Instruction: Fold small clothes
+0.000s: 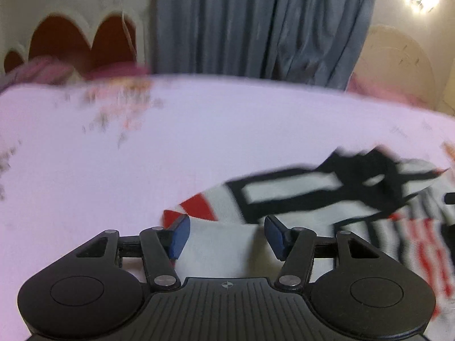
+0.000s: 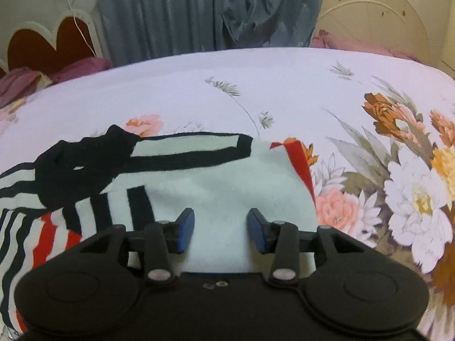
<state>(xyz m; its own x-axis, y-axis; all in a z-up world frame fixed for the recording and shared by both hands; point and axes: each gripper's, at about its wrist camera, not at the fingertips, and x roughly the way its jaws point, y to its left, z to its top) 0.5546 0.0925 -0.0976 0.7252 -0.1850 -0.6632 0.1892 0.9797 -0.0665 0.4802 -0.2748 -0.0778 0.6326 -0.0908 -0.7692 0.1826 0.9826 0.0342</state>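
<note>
A small white garment [image 2: 227, 190] with black bands, black and red stripes and a red cuff lies flat on the bed. In the right wrist view it fills the lower left and middle; its red cuff [image 2: 301, 159] is at the right end. My right gripper [image 2: 221, 228] is open, its blue pads over the white cloth. In the blurred left wrist view the same garment [image 1: 287, 196] runs from the middle to the right edge. My left gripper [image 1: 226, 236] is open above its white end, next to the red patch [image 1: 196, 207].
The bed sheet [image 2: 284, 85] is pale with a large flower print [image 2: 412, 193] at the right. Grey curtains [image 2: 210, 8] hang behind the bed. A red and white headboard [image 2: 48, 42] and pink bedding [image 2: 85, 66] are at the far left.
</note>
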